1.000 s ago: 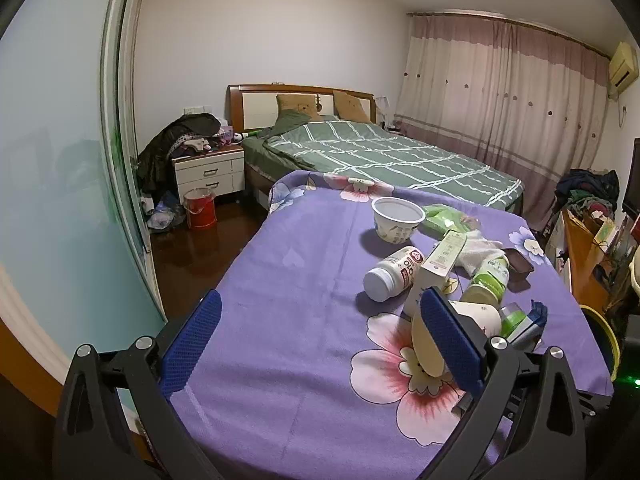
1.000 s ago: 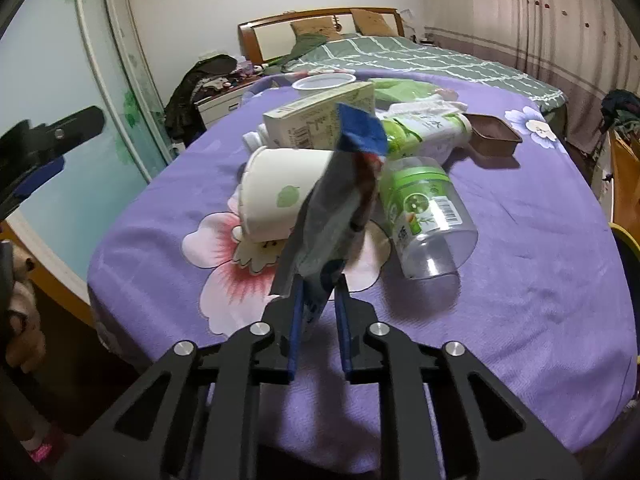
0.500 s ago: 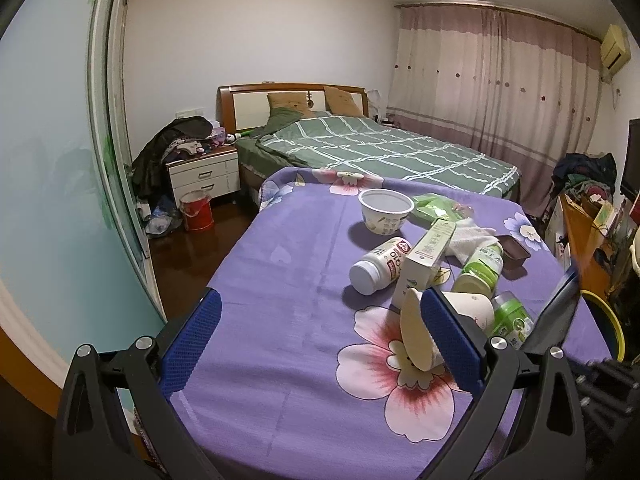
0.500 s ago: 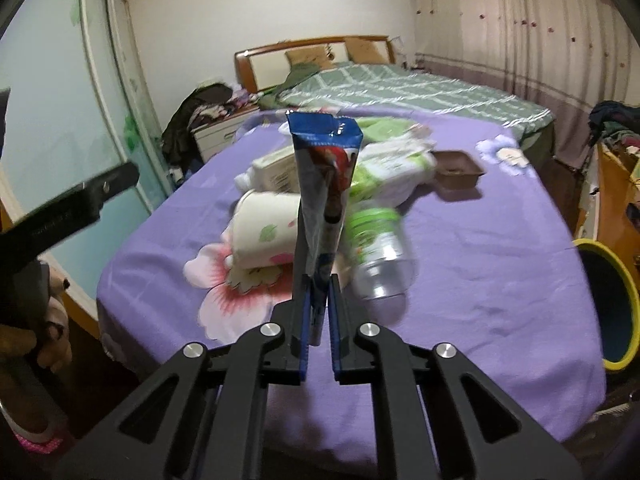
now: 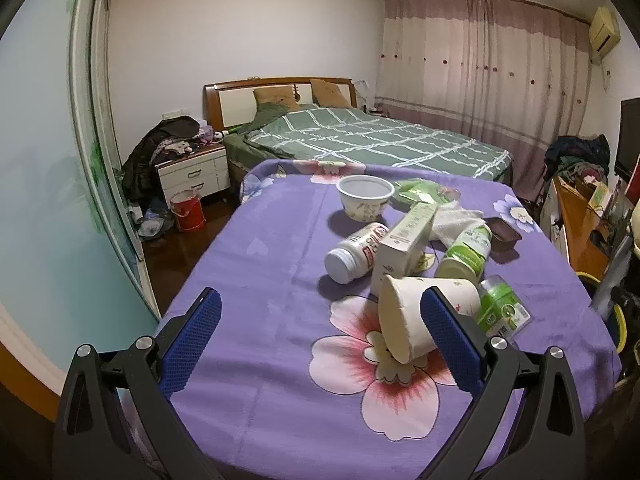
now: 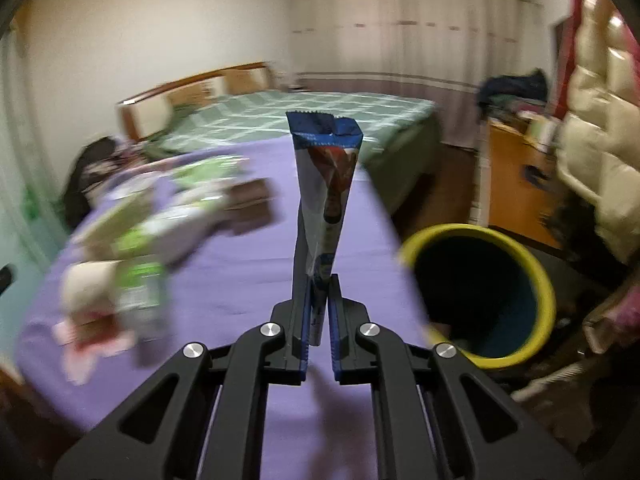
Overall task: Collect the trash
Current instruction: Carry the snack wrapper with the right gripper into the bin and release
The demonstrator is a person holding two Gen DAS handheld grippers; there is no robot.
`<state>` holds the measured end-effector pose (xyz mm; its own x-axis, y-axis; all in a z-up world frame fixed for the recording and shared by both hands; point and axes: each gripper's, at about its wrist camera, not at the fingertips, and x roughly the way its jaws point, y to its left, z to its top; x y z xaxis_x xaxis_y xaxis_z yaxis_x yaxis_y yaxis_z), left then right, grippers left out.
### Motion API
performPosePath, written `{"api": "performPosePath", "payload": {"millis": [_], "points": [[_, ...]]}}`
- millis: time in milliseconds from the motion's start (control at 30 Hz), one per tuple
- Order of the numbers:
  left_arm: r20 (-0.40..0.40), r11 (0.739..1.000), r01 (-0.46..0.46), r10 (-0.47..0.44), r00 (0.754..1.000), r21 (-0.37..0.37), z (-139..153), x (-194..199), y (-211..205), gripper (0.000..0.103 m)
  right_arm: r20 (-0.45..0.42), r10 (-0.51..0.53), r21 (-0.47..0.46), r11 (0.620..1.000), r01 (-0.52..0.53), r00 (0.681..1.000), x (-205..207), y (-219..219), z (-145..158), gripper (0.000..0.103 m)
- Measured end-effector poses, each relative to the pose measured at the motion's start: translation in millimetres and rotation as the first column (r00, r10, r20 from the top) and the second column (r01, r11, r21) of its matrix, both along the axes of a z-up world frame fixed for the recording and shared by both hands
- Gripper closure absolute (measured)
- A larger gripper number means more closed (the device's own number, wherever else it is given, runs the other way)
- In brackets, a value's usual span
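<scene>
While the purple flowered surface (image 5: pixel 256 264) fills most of the left wrist view, the trash is seen heaped toward its far right part. Beyond the surface a bed (image 5: pixel 372 140) with a green checked cover is seen. Just off the surface's right edge a yellow-rimmed bin (image 6: pixel 532 276) is found on the floor, its mouth tipped toward the right tool (image 6: pixel 320 308). Near the heap's front a white paper cup (image 5: pixel 416 320) is laid on its side, with a white bottle (image 5: pixel 356 252) and a carton (image 5: pixel 404 240) behind it. The left tool (image 5: pixel 320 336) is held spread wide above the surface, nothing between its pads. The right tool is clenched on a blue wrapper (image 6: pixel 326 184), which is held upright between surface and bin.
</scene>
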<state>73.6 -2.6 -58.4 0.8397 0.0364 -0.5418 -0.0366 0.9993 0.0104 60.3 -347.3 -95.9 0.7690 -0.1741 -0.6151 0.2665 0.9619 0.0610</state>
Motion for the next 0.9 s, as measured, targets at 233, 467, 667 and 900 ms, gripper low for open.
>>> {"api": "performPosePath", "payload": {"millis": [233, 467, 667, 900], "points": [[-0.041, 0.999, 0.041, -0.041, 0.998, 0.014, -14.5, 10.9, -26.6, 0.005, -0.076, -0.184, -0.044, 0.982, 0.182, 0.980, 18.2, -81.4, -29.4, 0.095], [-0.077, 0.997, 0.074, -0.073, 0.994, 0.010, -27.1, 23.0, -52.6, 0.005, -0.172, -0.219, -0.033, 0.976, 0.216, 0.960, 34.8, -109.8, -65.4, 0.090], [-0.110, 0.997, 0.077, -0.075, 0.991, 0.018, -38.6, 34.1, -67.7, 0.005, -0.177, -0.230, -0.015, 0.973, 0.231, 0.957, 33.0, -116.6, -75.2, 0.074], [-0.144, 0.998, 0.054, -0.050, 0.988, 0.022, -51.3, 49.4, -79.0, 0.005, -0.109, -0.134, 0.020, 0.990, 0.137, 0.985, 32.6, -79.4, -54.3, 0.068]]}}
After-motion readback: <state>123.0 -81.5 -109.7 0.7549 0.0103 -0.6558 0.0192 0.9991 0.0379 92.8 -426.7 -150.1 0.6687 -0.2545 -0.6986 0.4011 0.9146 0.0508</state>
